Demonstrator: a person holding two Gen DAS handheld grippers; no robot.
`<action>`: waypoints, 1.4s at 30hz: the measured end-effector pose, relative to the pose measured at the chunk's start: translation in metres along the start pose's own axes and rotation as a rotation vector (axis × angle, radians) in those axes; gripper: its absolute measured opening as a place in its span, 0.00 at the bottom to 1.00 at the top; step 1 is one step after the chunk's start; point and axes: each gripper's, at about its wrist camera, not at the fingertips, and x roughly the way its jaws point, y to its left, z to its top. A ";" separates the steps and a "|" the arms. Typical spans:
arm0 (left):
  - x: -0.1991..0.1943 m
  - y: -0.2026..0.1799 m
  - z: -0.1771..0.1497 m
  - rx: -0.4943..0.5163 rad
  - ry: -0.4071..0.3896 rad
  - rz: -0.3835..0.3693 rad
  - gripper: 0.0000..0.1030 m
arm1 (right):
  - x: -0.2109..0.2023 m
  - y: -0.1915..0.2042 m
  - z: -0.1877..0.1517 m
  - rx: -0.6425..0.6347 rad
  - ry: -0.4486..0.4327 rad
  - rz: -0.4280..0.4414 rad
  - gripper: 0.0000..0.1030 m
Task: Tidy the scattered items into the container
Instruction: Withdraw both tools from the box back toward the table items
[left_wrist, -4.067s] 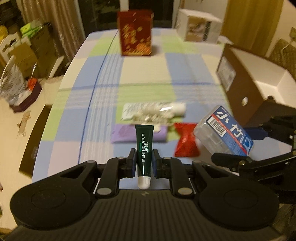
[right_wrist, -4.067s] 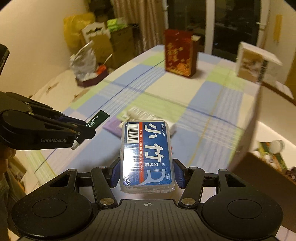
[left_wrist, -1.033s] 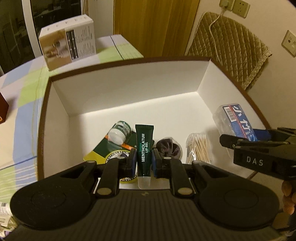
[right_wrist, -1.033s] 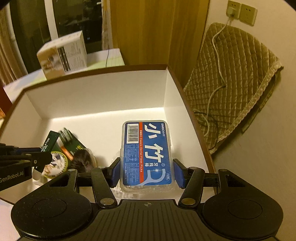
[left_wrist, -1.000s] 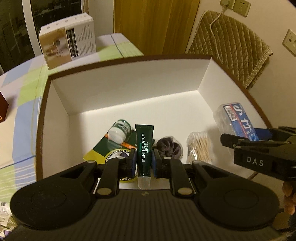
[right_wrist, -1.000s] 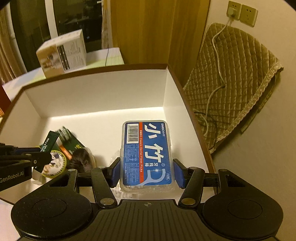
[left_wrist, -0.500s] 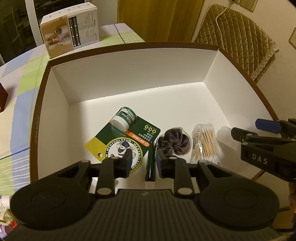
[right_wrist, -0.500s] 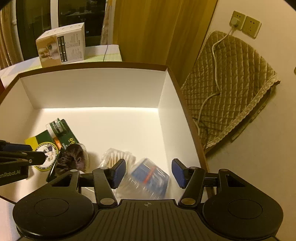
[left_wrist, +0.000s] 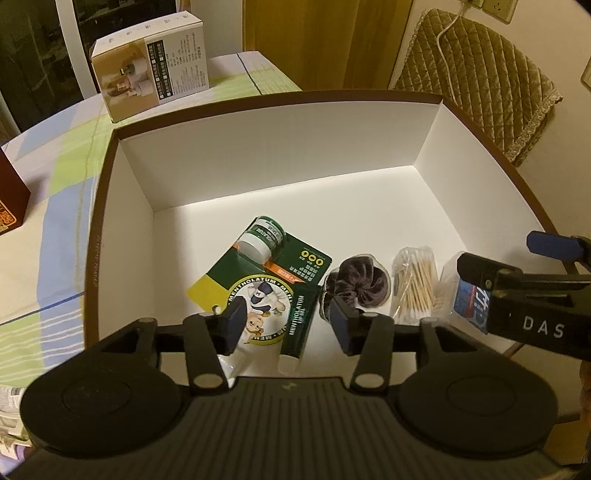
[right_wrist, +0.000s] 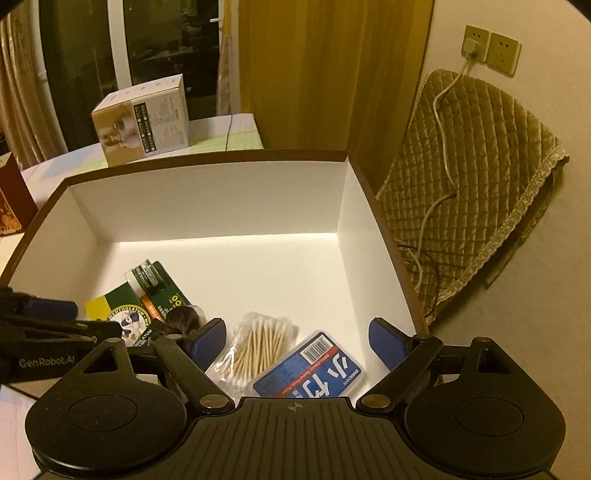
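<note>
Now both grippers hang over the white-lined box (left_wrist: 280, 177) with nothing in them: the left gripper (left_wrist: 286, 325) has its fingers spread apart, and the green lip gel tube (left_wrist: 300, 326) lies on the box floor below the gap, resting partly on the Mentholatum card pack (left_wrist: 258, 291). Likewise the right gripper (right_wrist: 297, 341) is spread wide above the blue floss pick case (right_wrist: 314, 371), which lies flat in the near right corner, just beside the cotton swab bag (right_wrist: 258, 345) and near the dark scrunchie (left_wrist: 356, 282). I judge this the release step of a drop-off (both loads look delivered). Next, both grippers should lift clear of the box walls and turn toward the desk (left_wrist: 55, 177) for whatever is left; what remains there is mostly out of view.
</note>
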 end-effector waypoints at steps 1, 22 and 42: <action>-0.001 0.000 0.000 0.001 -0.001 0.004 0.49 | 0.000 0.000 -0.001 -0.002 0.002 0.003 0.87; -0.058 -0.002 -0.012 0.017 -0.140 0.082 0.89 | -0.056 0.003 -0.016 0.084 -0.224 0.088 1.00; -0.097 -0.005 -0.058 0.007 -0.126 0.087 0.93 | -0.096 0.009 -0.054 0.141 -0.163 0.127 1.00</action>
